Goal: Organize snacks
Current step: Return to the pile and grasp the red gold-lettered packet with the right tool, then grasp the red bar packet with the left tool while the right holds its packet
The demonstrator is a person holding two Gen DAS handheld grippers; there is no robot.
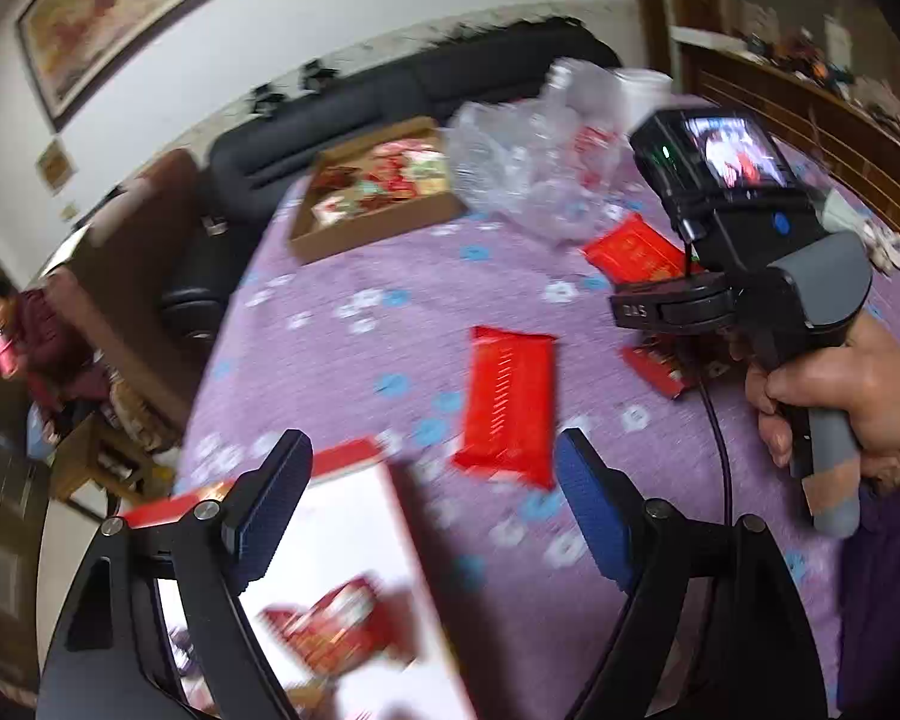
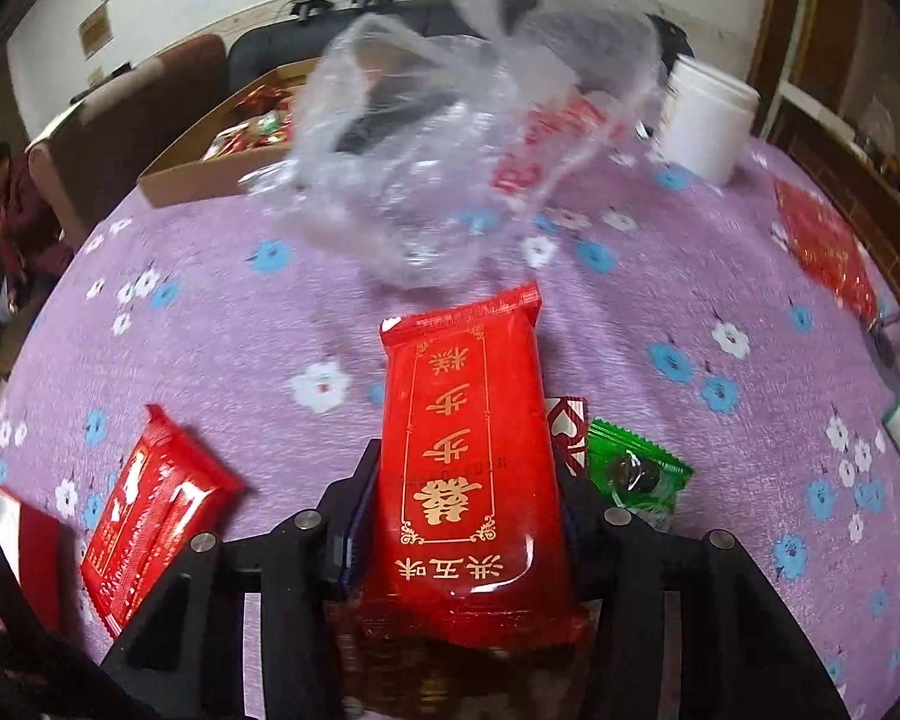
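My right gripper (image 2: 459,480) is shut on a red snack pack with gold lettering (image 2: 468,456), held above the purple flowered tablecloth (image 2: 210,330). The same pack (image 1: 636,252) shows in the left wrist view ahead of the right gripper's body. My left gripper (image 1: 432,492) is open and empty, above the near table edge. A second red snack pack (image 1: 507,408) lies just beyond its fingertips; it also shows in the right wrist view (image 2: 150,516). A white box with a red rim (image 1: 342,588) lies under the left finger, holding a red snack. A green wrapped snack (image 2: 636,468) lies beside the right finger.
A cardboard tray of snacks (image 1: 378,192) sits at the table's far edge. A crumpled clear plastic bag (image 2: 450,138) lies mid-table, a white tub (image 2: 708,120) behind it. A red packet (image 2: 828,246) lies far right. A dark sofa (image 1: 390,102) and a seated person (image 1: 36,330) are beyond.
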